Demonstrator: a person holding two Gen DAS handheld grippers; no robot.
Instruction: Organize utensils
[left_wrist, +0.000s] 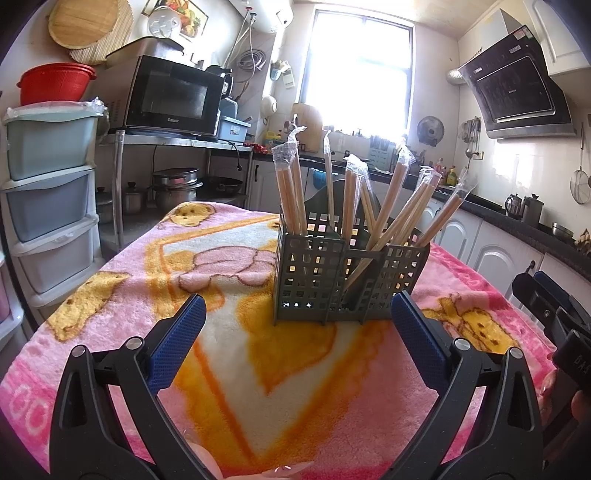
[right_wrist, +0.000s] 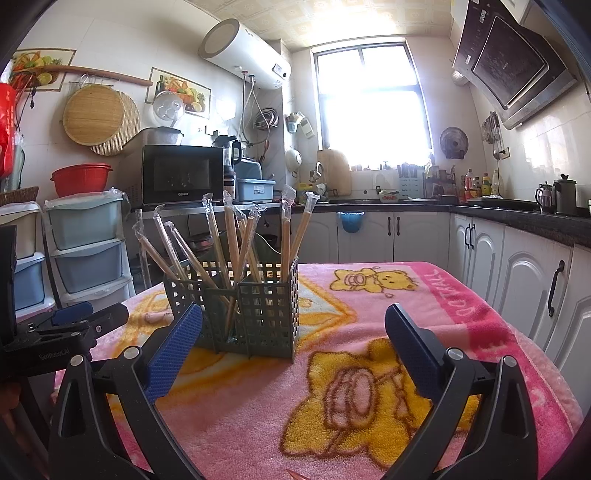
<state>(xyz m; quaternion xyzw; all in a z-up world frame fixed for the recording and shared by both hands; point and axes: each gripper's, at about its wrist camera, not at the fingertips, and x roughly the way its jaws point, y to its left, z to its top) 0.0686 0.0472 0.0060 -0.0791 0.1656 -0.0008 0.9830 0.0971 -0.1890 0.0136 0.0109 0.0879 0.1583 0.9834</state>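
A grey perforated utensil holder (left_wrist: 343, 277) stands on the pink blanket-covered table (left_wrist: 229, 369). Several wrapped pairs of wooden chopsticks (left_wrist: 391, 199) stand and lean in its compartments. My left gripper (left_wrist: 297, 314) is open and empty, just short of the holder. The holder also shows in the right wrist view (right_wrist: 255, 306) with the chopsticks (right_wrist: 236, 236) fanned out. My right gripper (right_wrist: 293, 325) is open and empty, with the holder ahead and to the left. The left gripper appears at the left edge of the right wrist view (right_wrist: 74, 317), and the right gripper at the right edge of the left wrist view (left_wrist: 554, 317).
A stack of plastic drawers (left_wrist: 48, 192) stands left of the table. A microwave (left_wrist: 170, 96) sits on a metal shelf behind. White cabinets and a dark counter (right_wrist: 517, 221) run along the right side. The table's edges lie close on the left and right.
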